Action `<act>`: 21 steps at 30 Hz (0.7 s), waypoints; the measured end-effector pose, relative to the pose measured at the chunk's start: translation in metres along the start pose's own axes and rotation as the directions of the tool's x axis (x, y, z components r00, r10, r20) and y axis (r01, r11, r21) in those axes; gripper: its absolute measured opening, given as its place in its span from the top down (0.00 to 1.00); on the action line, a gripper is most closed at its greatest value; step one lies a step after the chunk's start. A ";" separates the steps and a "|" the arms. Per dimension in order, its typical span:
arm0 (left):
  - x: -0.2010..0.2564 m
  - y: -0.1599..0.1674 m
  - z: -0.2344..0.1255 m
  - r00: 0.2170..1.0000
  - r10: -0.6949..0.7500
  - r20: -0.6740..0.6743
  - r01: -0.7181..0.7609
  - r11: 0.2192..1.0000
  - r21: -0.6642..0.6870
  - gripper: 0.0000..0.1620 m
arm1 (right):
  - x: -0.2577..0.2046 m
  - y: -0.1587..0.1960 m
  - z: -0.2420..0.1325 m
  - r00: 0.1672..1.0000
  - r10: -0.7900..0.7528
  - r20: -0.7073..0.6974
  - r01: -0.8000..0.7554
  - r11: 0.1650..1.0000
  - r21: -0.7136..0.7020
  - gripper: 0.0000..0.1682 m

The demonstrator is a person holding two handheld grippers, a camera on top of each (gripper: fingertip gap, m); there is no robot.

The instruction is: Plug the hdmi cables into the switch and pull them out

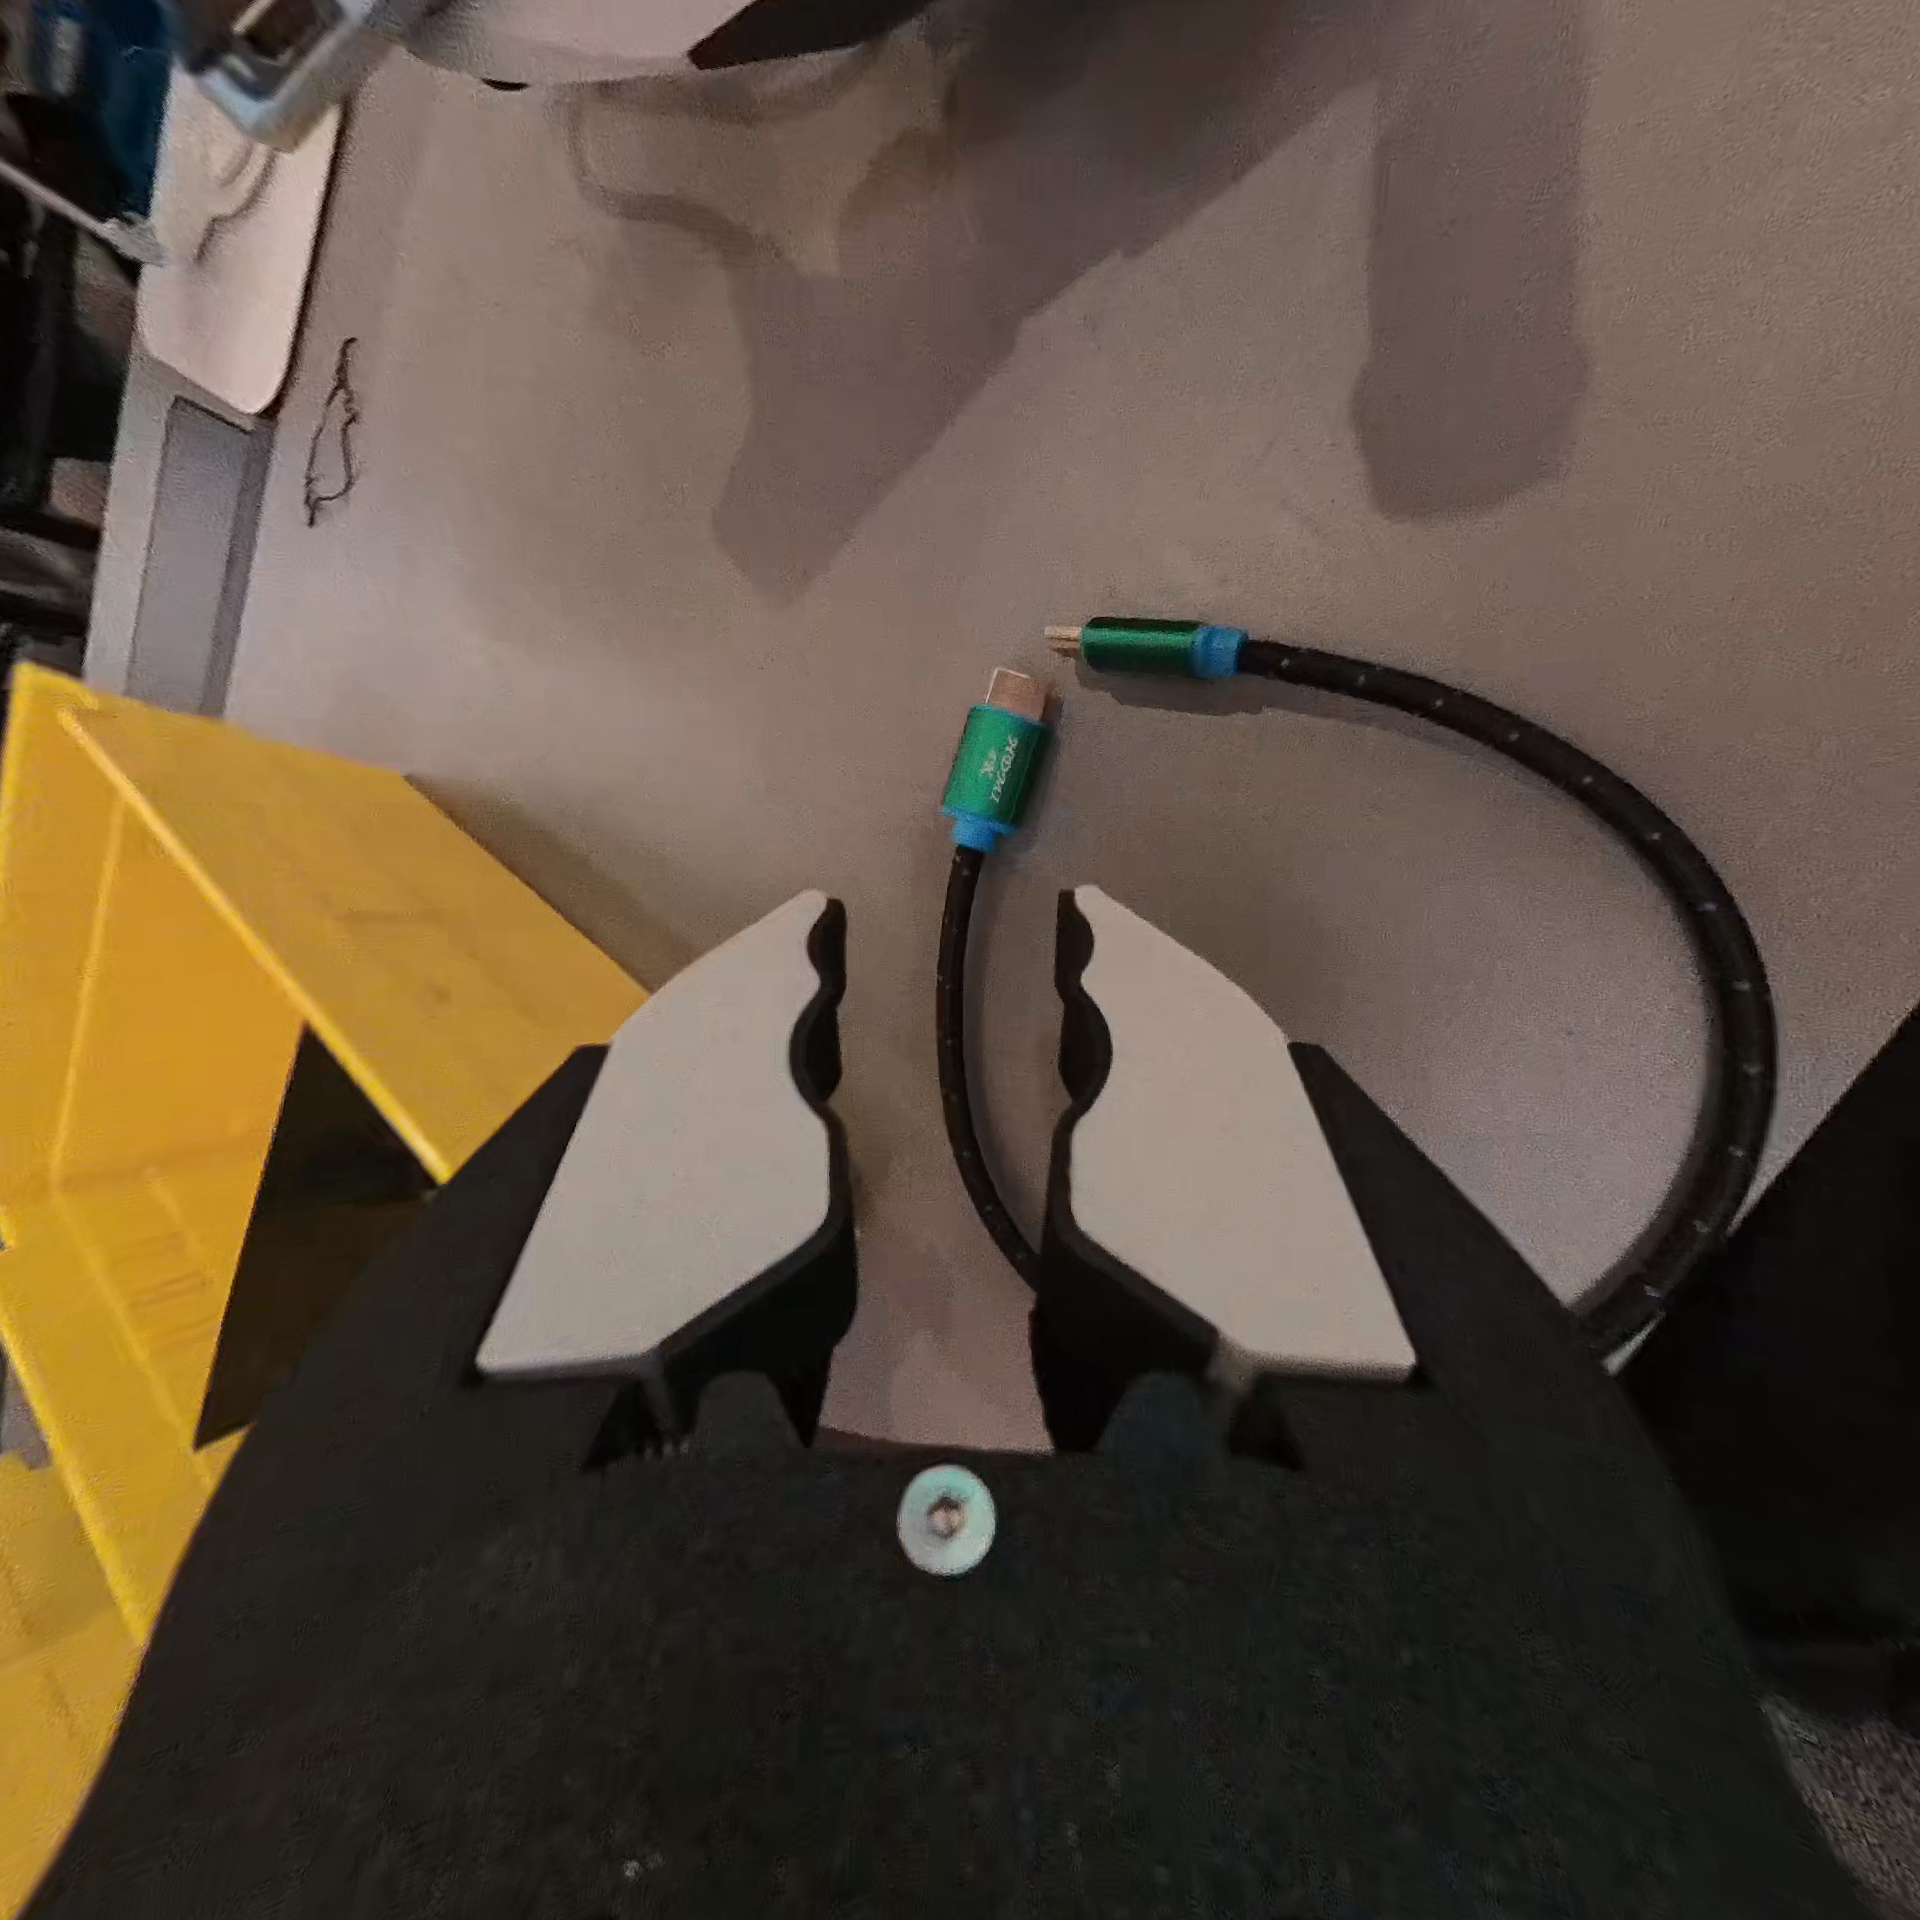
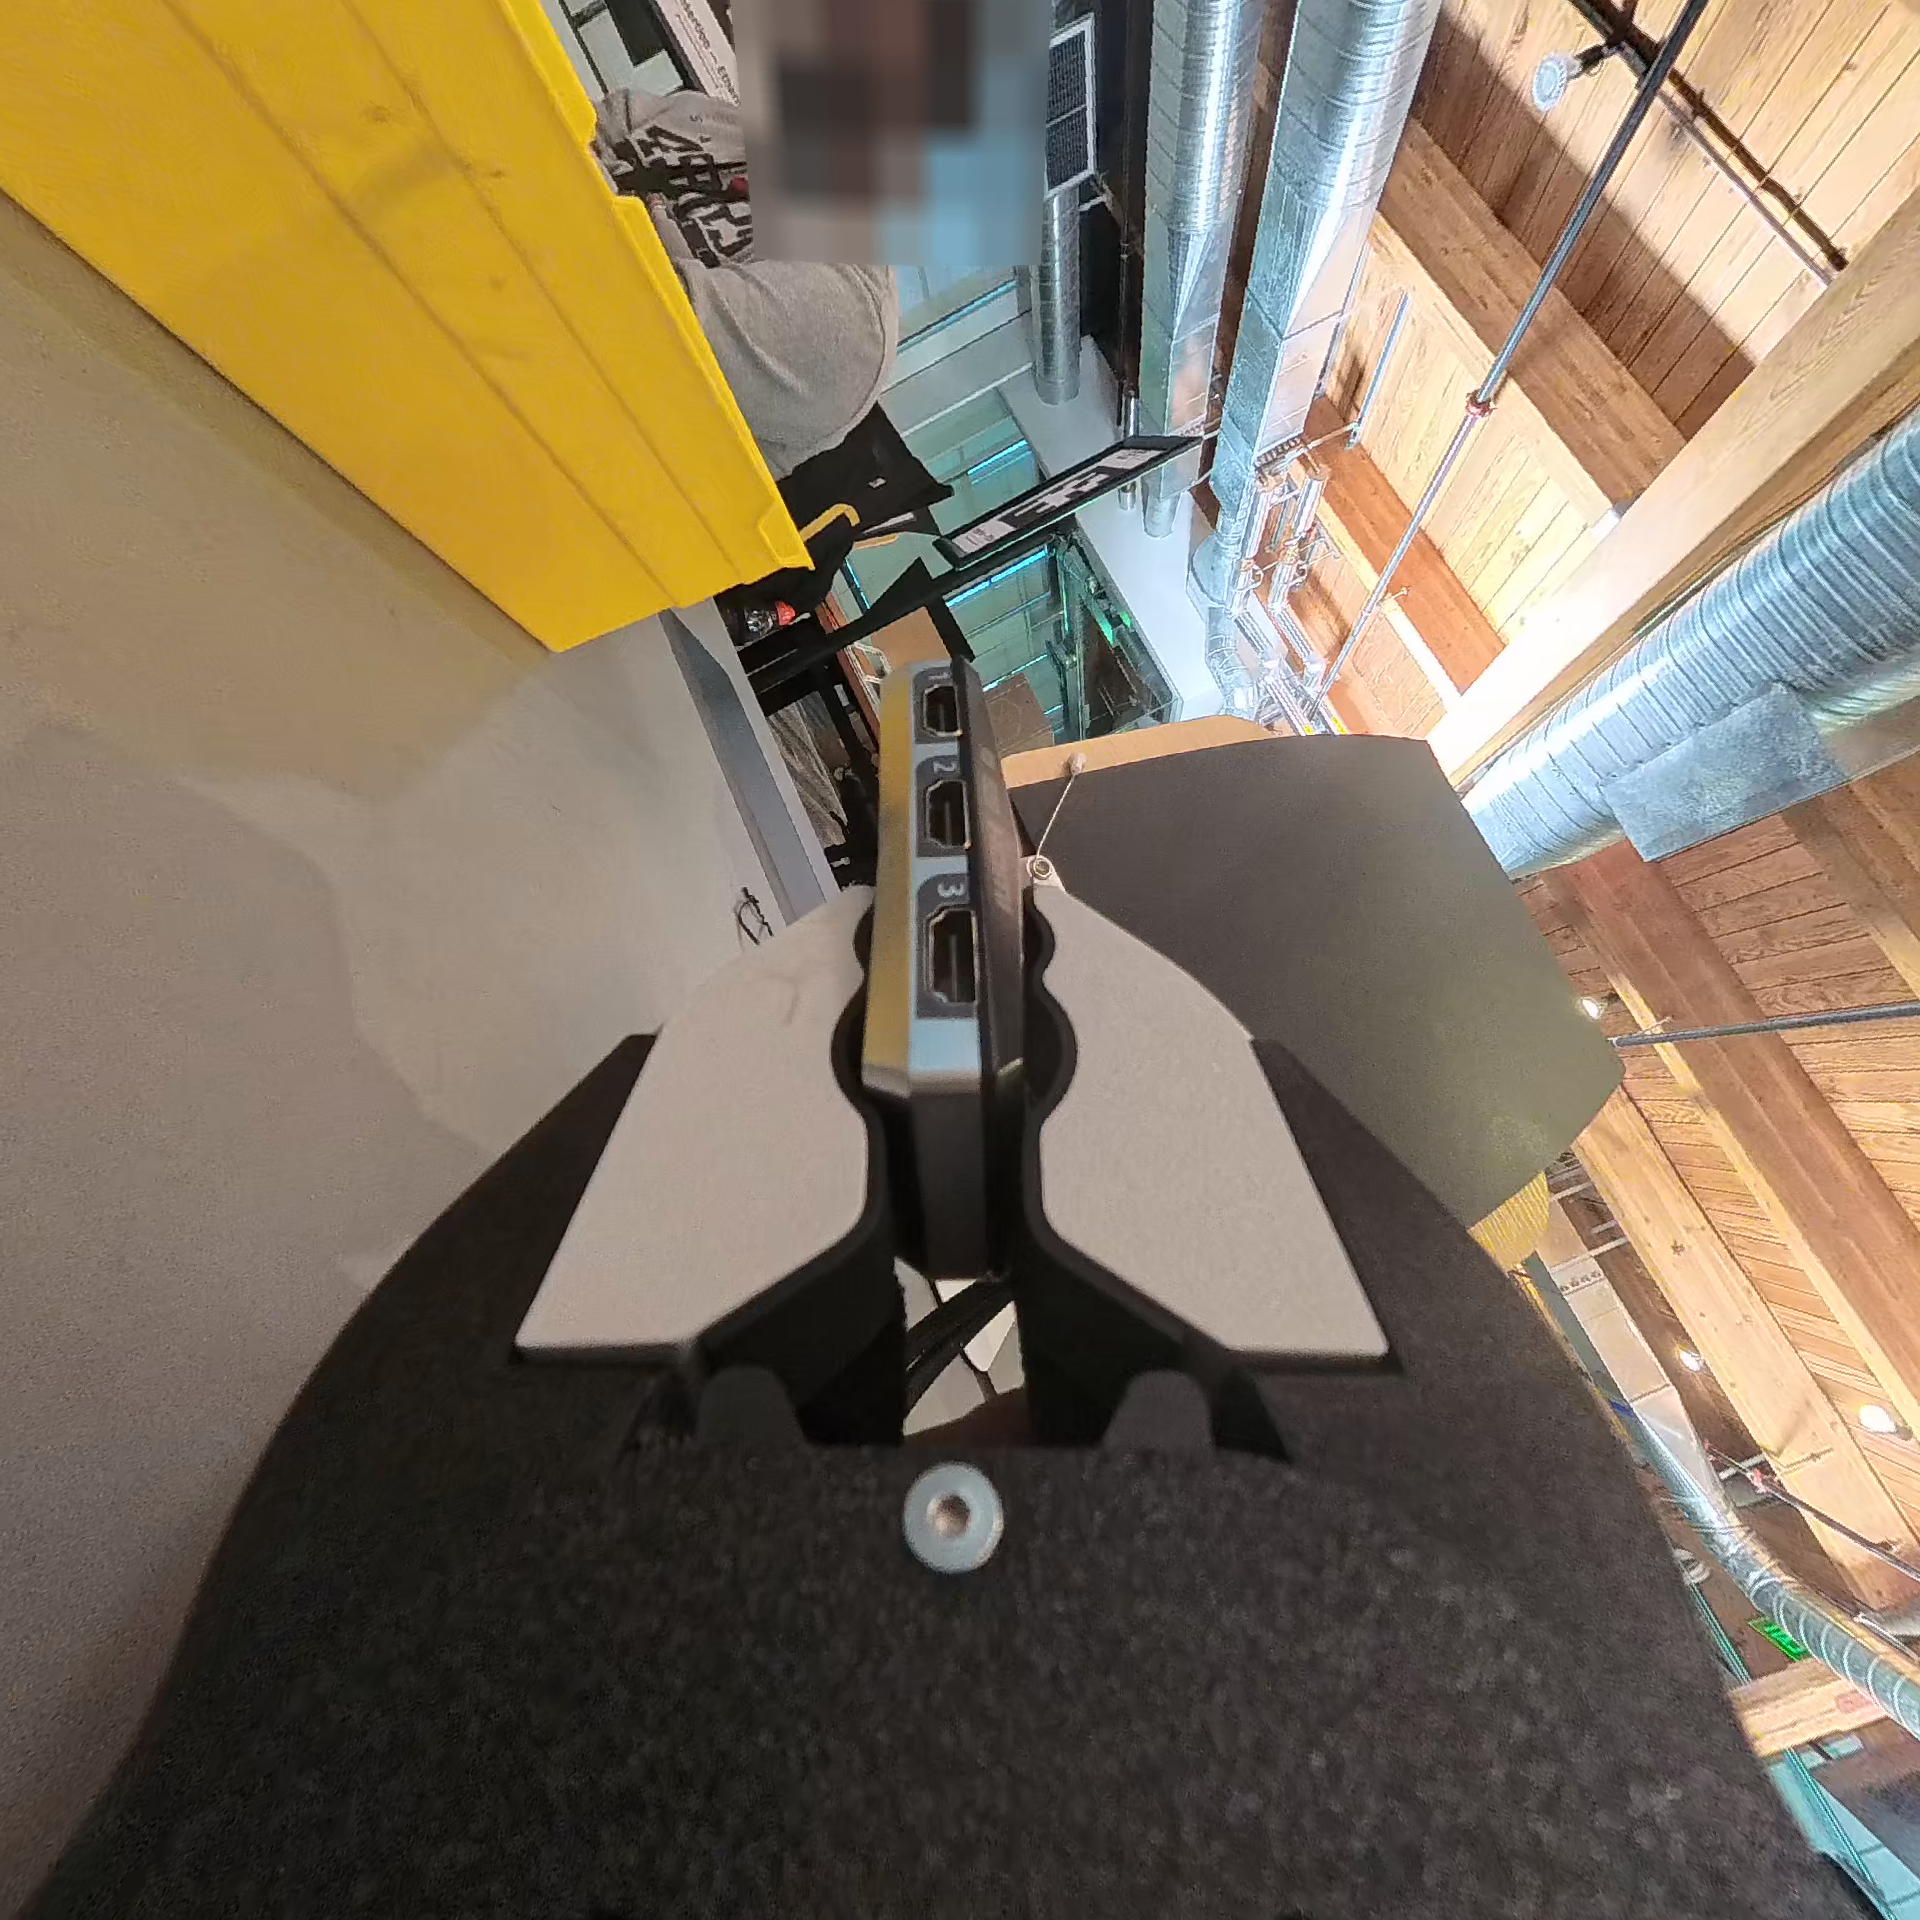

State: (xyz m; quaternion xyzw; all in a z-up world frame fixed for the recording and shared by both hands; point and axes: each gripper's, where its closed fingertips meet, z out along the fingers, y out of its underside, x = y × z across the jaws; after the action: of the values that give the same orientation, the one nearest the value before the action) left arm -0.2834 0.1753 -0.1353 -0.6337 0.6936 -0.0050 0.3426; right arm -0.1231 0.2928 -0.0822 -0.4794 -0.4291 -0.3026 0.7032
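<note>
Yellow plastic marks the leftmost feature, a bin (image 1: pixel 239 997) resting on the pale grey bench (image 1: pixel 582 540); its inside is not visible in either view, so its contents cannot be told. Just right of it, the left tool (image 1: pixel 951 925) hovers above the bench with its jaws parted and nothing between the pads, straddling from above the near run of a short HDMI cable (image 1: pixel 1704 935). That cable lies in an open loop on the bench, black braided sheath, with two green metal plugs: the nearer plug (image 1: pixel 997 758) just ahead of the fingertips, the farther plug (image 1: pixel 1143 644) close beside it, tips near but apart. Judged from its held curve, the braid is fairly stiff and springy and the whole cable light; the rigid green shell, taken across its flat faces behind the blue collar, looks the soundest hold, since the exposed metal tip is small and easily bent. Farther right, the right tool (image 2: pixel 945 935) is closed on the switch (image 2: pixel 935 914), a slim box of silver face and black body held edge-on and raised off the bench, its three ports facing outward and all vacant. Hard, smooth casing may slip or twist under insertion force, so a firm grip seems called for.
</note>
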 end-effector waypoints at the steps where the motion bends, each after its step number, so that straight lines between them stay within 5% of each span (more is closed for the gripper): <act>1: 0.000 0.001 0.009 1.000 0.015 -0.013 -0.015 1.000 -0.018 0.77 | 0.000 0.000 0.000 1.000 0.000 -0.001 0.000 1.000 -0.001 0.86; 8: 0.006 0.014 0.051 0.994 -0.091 -0.068 0.081 0.987 -0.137 0.76 | -0.001 0.001 0.001 1.000 -0.008 0.003 0.008 1.000 -0.006 0.87; 9: 0.004 0.016 0.055 0.993 -0.102 -0.052 0.094 0.986 -0.135 0.91 | -0.001 0.001 0.001 1.000 -0.008 0.004 0.008 1.000 -0.005 0.86; 13: 0.003 0.015 0.057 0.999 -0.048 -0.016 0.047 0.995 -0.086 0.94 | -0.002 0.001 0.001 1.000 -0.007 0.007 0.007 1.000 -0.003 0.87; 21: 0.001 -0.002 0.040 0.945 -0.282 -0.165 0.278 0.959 -0.045 0.95 | 0.000 -0.001 0.001 1.000 -0.006 0.000 0.006 1.000 0.012 0.86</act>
State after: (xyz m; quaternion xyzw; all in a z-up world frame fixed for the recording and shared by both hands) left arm -0.2625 0.1916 -0.1658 -0.7267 0.6231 -0.1000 0.2715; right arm -0.1243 0.2932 -0.0820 -0.4741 -0.4323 -0.3019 0.7051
